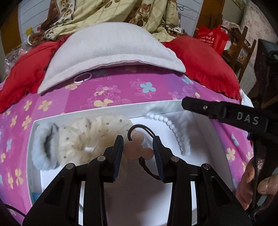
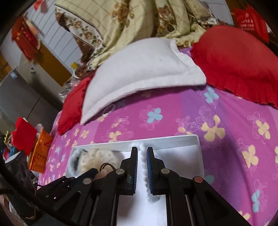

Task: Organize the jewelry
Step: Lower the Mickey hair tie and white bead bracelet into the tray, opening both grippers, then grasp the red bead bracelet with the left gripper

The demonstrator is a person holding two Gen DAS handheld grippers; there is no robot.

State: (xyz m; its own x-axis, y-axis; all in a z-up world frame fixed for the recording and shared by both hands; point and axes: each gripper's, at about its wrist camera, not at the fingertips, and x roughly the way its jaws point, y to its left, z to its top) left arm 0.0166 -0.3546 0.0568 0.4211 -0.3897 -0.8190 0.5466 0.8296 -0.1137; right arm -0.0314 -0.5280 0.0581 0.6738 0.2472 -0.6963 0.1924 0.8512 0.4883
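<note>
A white box [image 1: 111, 108] lies on the pink flowered bedsheet and holds a blue fluffy scrunchie [image 1: 44, 147], a cream dotted scrunchie [image 1: 90, 133] and a white pearl hair band [image 1: 171, 129]. My left gripper [image 1: 138, 147] is shut on a pink mouse-head hair tie [image 1: 138, 150] with a dark elastic loop, just above the box. My right gripper [image 2: 142, 157] is nearly closed around the pearl band [image 2: 142, 166] over the box [image 2: 182, 139]; whether it grips is unclear.
A grey-white cushion [image 1: 107, 50] and red frilled pillows [image 1: 205, 59] lie beyond the box. A white ring [image 1: 83, 77] rests at the cushion's edge. A floral quilt [image 1: 107, 13] is behind. Red and orange items [image 2: 33, 140] stand left of the bed.
</note>
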